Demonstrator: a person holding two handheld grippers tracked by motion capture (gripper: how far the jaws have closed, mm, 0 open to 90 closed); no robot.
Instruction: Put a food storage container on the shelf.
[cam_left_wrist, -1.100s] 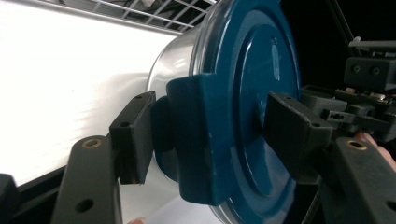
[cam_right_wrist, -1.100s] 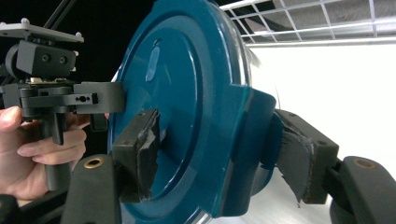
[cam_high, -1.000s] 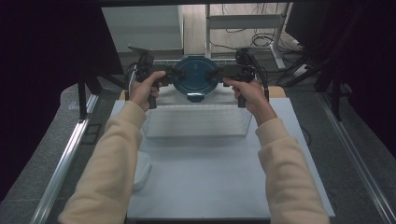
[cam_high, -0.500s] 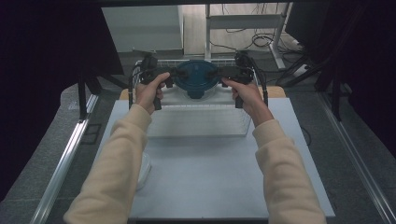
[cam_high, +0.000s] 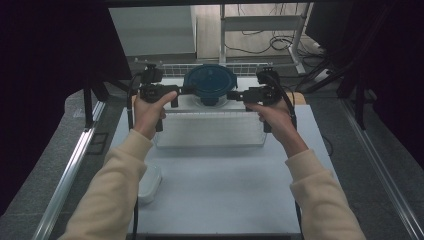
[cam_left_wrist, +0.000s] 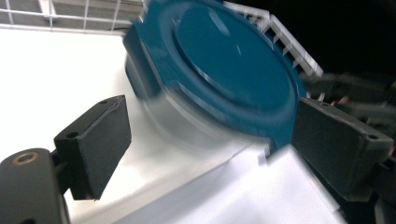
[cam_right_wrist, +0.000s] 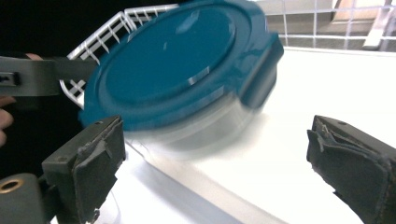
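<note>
A round container (cam_high: 210, 85) with a teal lid is being carried between the two grippers at the far side of the table (cam_high: 220, 200), above the wire rack (cam_high: 220, 69) edge and beyond the clear tray (cam_high: 210, 131). In the high view it is sitting at 12 o'clock from the tray, with the left gripper (cam_high: 181, 92) at its 9 o'clock and the right gripper (cam_high: 234, 95) at its 3 o'clock.

In the left gripper view the jaws are spread wide, one pad (cam_left_wrist: 95, 140) standing apart from the container (cam_left_wrist: 219, 79), the other (cam_left_wrist: 336, 140) close by the lid's rim; whether contact is being made cannot be told. In the right gripper view the jaws are likewise parted, with the container (cam_right_wrist: 177, 74) blurred and tilted between and beyond them.

Judged from this, the container is being pressed from both sides rather than pinched by either gripper. The lift appears done; setting it down is still being awaited. A small white box (cam_high: 149, 182) is lying near the table's 8 o'clock corner.
</note>
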